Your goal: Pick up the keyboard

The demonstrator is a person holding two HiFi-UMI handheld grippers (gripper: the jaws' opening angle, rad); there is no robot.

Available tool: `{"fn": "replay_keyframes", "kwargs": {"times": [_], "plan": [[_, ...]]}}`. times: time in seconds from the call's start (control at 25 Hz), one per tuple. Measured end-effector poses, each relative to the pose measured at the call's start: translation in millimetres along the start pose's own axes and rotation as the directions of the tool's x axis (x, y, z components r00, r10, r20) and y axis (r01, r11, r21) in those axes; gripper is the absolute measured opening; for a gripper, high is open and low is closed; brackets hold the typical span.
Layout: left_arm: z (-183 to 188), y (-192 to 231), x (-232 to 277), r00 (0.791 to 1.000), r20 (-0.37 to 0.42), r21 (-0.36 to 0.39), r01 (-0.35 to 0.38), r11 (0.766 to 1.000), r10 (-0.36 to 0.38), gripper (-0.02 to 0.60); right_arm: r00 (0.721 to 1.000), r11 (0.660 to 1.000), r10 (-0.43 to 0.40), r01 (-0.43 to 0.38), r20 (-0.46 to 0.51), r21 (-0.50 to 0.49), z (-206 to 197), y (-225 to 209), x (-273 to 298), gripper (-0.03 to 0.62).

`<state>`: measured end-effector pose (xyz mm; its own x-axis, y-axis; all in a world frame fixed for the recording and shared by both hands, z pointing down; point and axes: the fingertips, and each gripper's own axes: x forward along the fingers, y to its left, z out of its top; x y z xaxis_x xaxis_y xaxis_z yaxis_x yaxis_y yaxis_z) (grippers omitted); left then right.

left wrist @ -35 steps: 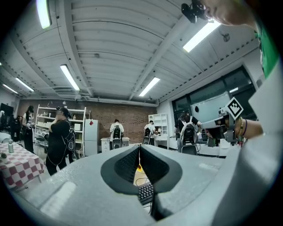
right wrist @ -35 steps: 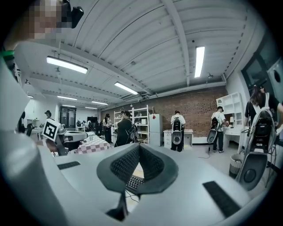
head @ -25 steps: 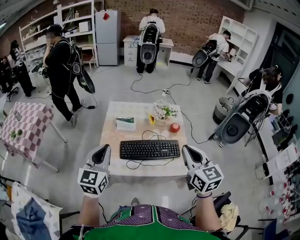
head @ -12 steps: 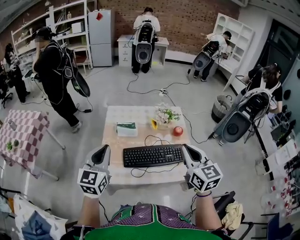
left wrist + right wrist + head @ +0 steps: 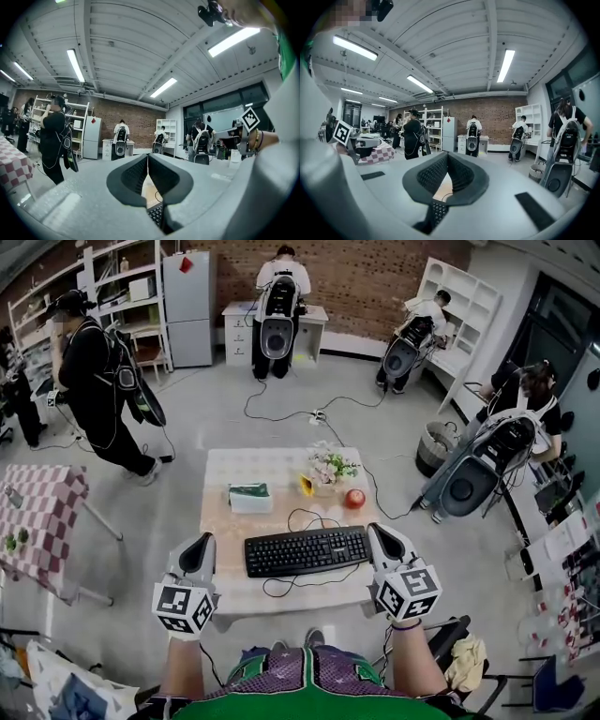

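Okay, quick status. The keyboard (image 5: 306,551) lies flat on the near part of the low table (image 5: 272,465), close to the edge on the person's side. Its cable (image 5: 305,518) loops behind it and again in front. The long axis runs side to side across the person, with the right end tipped slightly away.

The left gripper (image 5: 198,549) is pressed together with nothing in it, and the same goes for the right gripper (image 5: 382,542). Each gripper's own view shows the pads meeting at the tips with only table visible past them.

The geometry that matters is that the keyboard sits between the two grippers, inboard of both. In the left gripper view it shows low and right of the jaws (image 5: 156,214). In the right gripper view it shows low and left (image 5: 436,212).

The right gripper is just beside the keyboard's right end. The left gripper hangs off the table's near left corner, with a clear gap to the left end. So the right hand is nearer.

My read is that this is the approach phase and no contact has been made. Both sets of jaws would need to open before either can take an end. The cable may drag on the lift.

The tissue box (image 5: 250,496), flowers (image 5: 326,468) and apple (image 5: 354,498) sit farther back, out of the way.
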<state>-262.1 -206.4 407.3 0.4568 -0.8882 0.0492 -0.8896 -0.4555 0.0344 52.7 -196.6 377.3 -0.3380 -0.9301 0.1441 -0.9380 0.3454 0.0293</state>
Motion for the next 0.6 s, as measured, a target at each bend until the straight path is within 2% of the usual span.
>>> {"fn": "replay_keyframes", "kwargs": {"times": [0.2,0.6], "plan": [[8,-4,4,0.997,0.058,-0.028,0.043,0.999,-0.041,0.018,1.000,1.000,0.002,-0.001,-0.006,0.013,-5,-7,10,0.000],[17,7,23,0.997,0.053,-0.019,-0.063,0.998,0.064,0.020,0.996,0.998,0.060,-0.060,0.064,0.013,16,-33,43,0.002]]}}
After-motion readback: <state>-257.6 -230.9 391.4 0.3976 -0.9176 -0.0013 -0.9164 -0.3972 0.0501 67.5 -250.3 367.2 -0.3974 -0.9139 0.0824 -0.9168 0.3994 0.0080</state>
